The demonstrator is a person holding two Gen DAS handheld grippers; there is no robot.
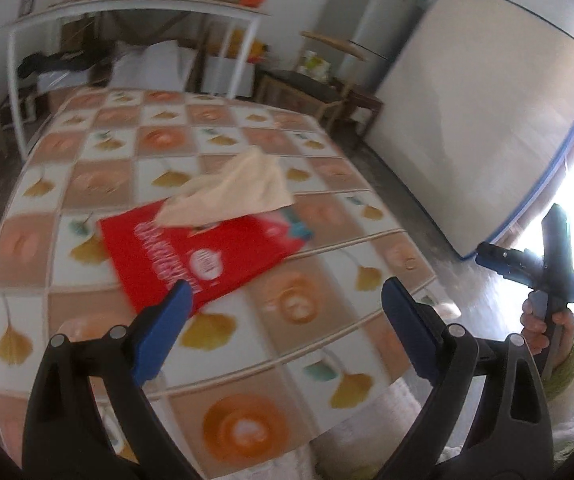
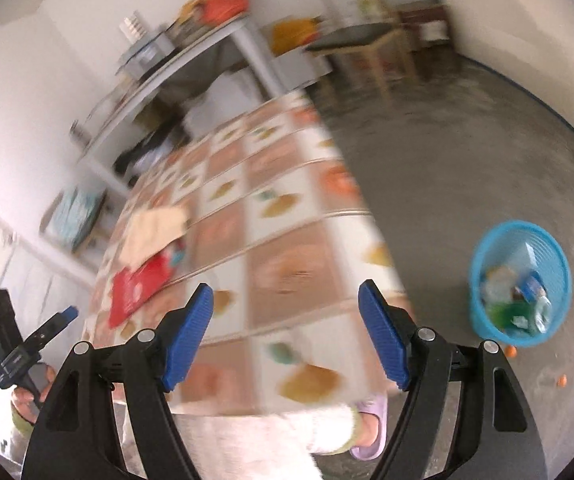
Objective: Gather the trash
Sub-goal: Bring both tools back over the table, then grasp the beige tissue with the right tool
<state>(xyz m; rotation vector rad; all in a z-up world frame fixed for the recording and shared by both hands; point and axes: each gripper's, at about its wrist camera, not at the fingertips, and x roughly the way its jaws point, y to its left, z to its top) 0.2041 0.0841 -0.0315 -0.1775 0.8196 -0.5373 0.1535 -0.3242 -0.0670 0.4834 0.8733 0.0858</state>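
Observation:
A red packet [image 1: 203, 256] lies on the patterned table [image 1: 287, 128] with a beige tissue [image 1: 235, 192] sticking up from it. My left gripper [image 1: 287, 300] is open and empty just in front of the packet. My right gripper [image 2: 285, 300] is open and empty above the table's near edge; it also shows in the left wrist view [image 1: 527, 264]. The packet [image 2: 139, 284] and tissue [image 2: 155, 232] lie to its left. A blue basket [image 2: 483, 320] holding trash stands on the floor to the right.
A white shelf [image 1: 127, 8] with clutter stands behind the table. A large white board [image 1: 479, 132] leans at the right. Small tables and a grey cabinet [image 1: 371, 12] stand at the back. Orange bits [image 2: 563, 380] lie near the basket. A slippered foot [image 2: 371, 424] is below.

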